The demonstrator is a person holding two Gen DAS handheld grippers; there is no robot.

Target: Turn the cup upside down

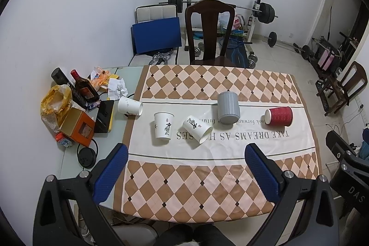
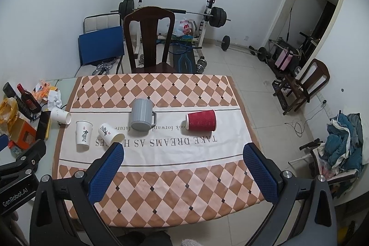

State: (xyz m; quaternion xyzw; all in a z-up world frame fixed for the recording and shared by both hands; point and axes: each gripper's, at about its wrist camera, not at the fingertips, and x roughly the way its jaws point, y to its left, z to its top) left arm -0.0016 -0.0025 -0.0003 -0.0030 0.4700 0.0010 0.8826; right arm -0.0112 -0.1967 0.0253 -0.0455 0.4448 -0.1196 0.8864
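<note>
A table under a checked tablecloth (image 1: 207,179) carries a row of cups along its white printed band, and I'll take the grey mug (image 1: 228,111) as the marker for everything else. The mug is ribbed, stands with its wide end down on the cloth, and in the right wrist view its handle (image 2: 154,118) sticks out on the side facing the red cup.

That red cup (image 1: 279,115) has a wavy ribbed sleeve and lies on its side to the right of the mug, well apart from it, its pale round end turned toward the mug.

To the left of the mug, a white paper cup with a rose print (image 1: 197,128) lies tipped over, its open mouth pointing toward the near edge. Just beyond it, farther from the mug, a second white cup with black calligraphy (image 1: 163,125) stands with its narrower end on the cloth. Farthest left of the mug, a third white cup (image 1: 130,106) lies on its side at the tablecloth's edge, beside a black phone (image 1: 104,116), an orange box (image 1: 79,127) and a dark bottle (image 1: 84,88).

The left gripper (image 1: 186,150) hangs over the near part of the table, short of the mug, its blue pads (image 1: 110,174) spread wide with nothing between them. The right gripper (image 2: 183,150) is likewise wide apart and empty, its blue fingers (image 2: 260,173) touching no cup.
</note>
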